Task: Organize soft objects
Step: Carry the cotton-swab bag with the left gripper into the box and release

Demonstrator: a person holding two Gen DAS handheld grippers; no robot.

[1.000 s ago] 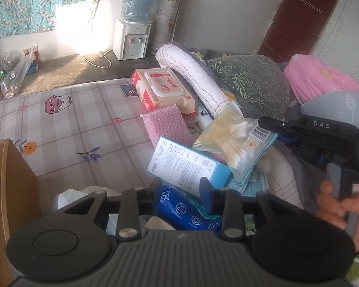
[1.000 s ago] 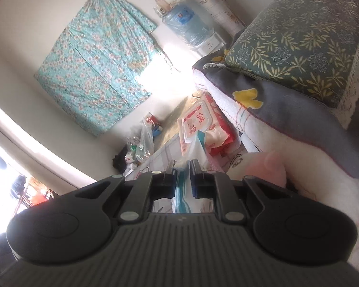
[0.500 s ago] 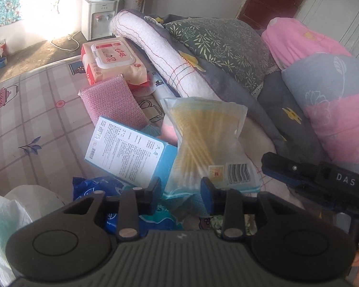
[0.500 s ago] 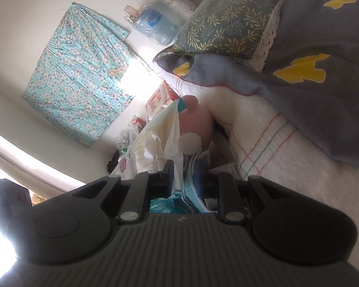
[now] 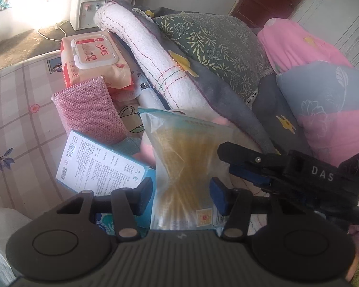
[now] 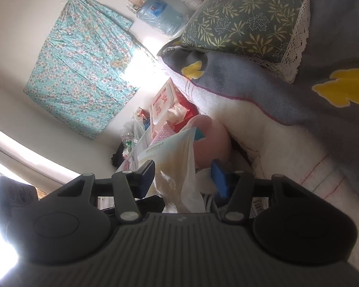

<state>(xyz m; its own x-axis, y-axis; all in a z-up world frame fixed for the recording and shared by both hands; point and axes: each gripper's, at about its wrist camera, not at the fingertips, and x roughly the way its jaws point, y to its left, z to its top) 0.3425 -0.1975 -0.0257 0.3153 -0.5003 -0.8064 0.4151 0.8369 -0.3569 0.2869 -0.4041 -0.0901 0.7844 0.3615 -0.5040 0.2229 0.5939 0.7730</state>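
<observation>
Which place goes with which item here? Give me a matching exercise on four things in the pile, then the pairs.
Things:
1. wet wipes pack
2. pink sponge
3. bag of cotton swabs
4. leaf-print pillow

Places:
A. between the open fingers of the left gripper
B. on top of the grey blanket
C. farthest back on the checked mat, towards the water dispenser
D. leaning between the pack with the white lid and the blue and white box

Pairs: 1-C, 2-D, 3-A, 4-B
</observation>
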